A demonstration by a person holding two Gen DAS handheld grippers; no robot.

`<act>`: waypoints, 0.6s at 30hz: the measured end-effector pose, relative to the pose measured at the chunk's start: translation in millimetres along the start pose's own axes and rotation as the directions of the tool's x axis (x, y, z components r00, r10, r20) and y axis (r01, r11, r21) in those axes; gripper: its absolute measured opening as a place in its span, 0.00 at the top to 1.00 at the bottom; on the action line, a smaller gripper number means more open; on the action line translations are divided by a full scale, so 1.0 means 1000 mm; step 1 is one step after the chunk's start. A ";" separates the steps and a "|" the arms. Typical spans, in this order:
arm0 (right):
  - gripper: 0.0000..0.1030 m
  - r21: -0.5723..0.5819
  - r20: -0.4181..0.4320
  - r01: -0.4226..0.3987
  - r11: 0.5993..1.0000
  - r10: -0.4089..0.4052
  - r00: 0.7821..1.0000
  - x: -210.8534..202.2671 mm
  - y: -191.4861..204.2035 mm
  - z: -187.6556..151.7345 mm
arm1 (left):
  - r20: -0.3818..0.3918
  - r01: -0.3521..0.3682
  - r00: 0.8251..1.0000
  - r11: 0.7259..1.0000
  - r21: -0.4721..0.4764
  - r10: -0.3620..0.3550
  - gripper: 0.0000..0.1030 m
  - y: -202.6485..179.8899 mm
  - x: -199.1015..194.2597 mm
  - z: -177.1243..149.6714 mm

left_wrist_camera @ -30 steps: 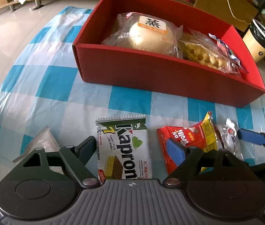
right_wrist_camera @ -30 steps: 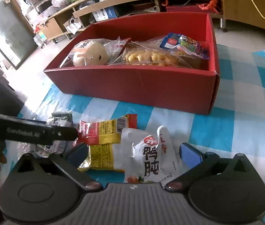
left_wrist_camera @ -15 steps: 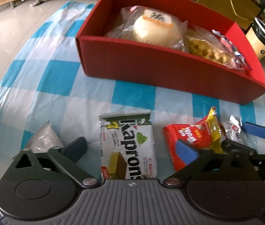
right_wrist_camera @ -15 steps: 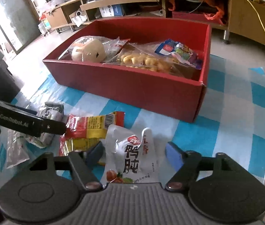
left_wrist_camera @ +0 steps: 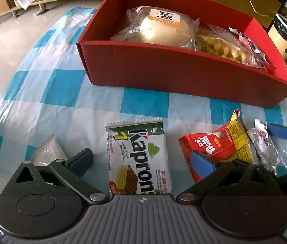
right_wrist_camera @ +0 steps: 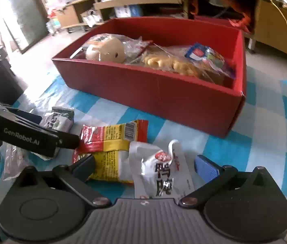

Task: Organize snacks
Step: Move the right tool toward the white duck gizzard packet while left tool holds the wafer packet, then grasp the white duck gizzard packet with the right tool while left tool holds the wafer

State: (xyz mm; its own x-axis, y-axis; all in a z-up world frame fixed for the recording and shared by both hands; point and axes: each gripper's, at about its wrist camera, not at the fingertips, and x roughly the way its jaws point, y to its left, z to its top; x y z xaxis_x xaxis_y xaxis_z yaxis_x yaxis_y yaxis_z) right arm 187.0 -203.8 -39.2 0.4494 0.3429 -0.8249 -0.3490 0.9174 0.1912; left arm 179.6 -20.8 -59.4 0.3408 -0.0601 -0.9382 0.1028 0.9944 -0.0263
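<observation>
Red cardboard formed the box (left_wrist_camera: 184,71) seen in the left wrist view, set on a surface (left_wrist_camera: 66,93) covered by a blue-and-white checked cloth. Inside it a wrapped bun (left_wrist_camera: 161,30) and a clear bag of yellow snacks (left_wrist_camera: 222,46) were held, with a blue-and-white packet's edge (left_wrist_camera: 249,42) showing behind them. The left hand-held gripper (left_wrist_camera: 141,162) was spread wide, its jaws closing slightly; a Kaprons wafer packet (left_wrist_camera: 139,158) lay flat between the fingers, untouched by either pad. A clear pouch (left_wrist_camera: 48,152) was seen just beside the left finger (left_wrist_camera: 80,160), and a red-and-yellow packet (left_wrist_camera: 218,146) by the right finger. Only one blue pad of the other gripper was shown here, at the right edge near a white crumpled pouch (left_wrist_camera: 263,144). A bin (left_wrist_camera: 285,38) on the floor was visible only here.

In the right wrist view, the right hand-held gripper (right_wrist_camera: 145,166) was released, its jaws opening, with a white pouch (right_wrist_camera: 161,172) printed in black characters between them, pressed by neither pad. The red-and-yellow packet (right_wrist_camera: 111,140) was shown from its barcode side, overlapped by the pouch. The left gripper's arm was seen from the side, hiding most of the wafer packet (right_wrist_camera: 58,120). The box (right_wrist_camera: 159,93) held the bun (right_wrist_camera: 104,49), the yellow snacks (right_wrist_camera: 171,63) and the blue-and-white packet (right_wrist_camera: 204,55), shown more fully here. Shelving (right_wrist_camera: 135,2) along the far wall was visible.
</observation>
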 end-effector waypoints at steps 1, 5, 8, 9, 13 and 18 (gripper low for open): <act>0.02 -0.002 -0.001 -0.016 1.000 0.016 1.000 0.000 -0.003 0.001 | 0.002 -0.009 1.000 1.000 0.004 0.009 0.03 -0.001 -0.001 -0.001; 0.44 0.069 -0.003 -0.023 0.997 0.023 1.000 -0.010 -0.015 0.007 | 0.004 -0.038 0.999 0.999 0.004 0.038 0.16 -0.001 -0.006 -0.003; 0.45 0.088 -0.012 -0.020 0.996 0.021 1.000 -0.014 -0.018 0.005 | 0.006 -0.035 0.999 0.999 -0.013 0.035 0.26 0.003 -0.010 -0.001; 0.45 0.070 -0.013 -0.006 0.998 0.007 1.000 -0.015 -0.015 0.004 | 0.006 -0.033 0.999 0.999 -0.015 0.033 0.32 0.006 -0.012 -0.001; 0.46 0.037 -0.004 0.015 0.999 -0.015 1.000 -0.024 -0.009 0.001 | 0.000 -0.007 1.000 0.999 -0.034 0.007 0.36 0.010 -0.016 0.002; 0.46 0.050 0.048 0.018 0.999 -0.021 0.999 -0.039 -0.012 0.006 | 0.014 -0.002 1.000 0.998 -0.058 0.003 0.36 0.016 -0.024 0.004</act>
State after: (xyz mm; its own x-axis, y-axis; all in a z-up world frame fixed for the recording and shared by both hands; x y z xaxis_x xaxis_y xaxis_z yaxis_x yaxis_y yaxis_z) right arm 178.6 -227.1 -6.1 0.4953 0.3331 -0.8023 -0.2989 0.9325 0.2027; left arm 176.4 -3.5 -36.2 0.3541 -0.0582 -0.9334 0.0474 0.9979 -0.0443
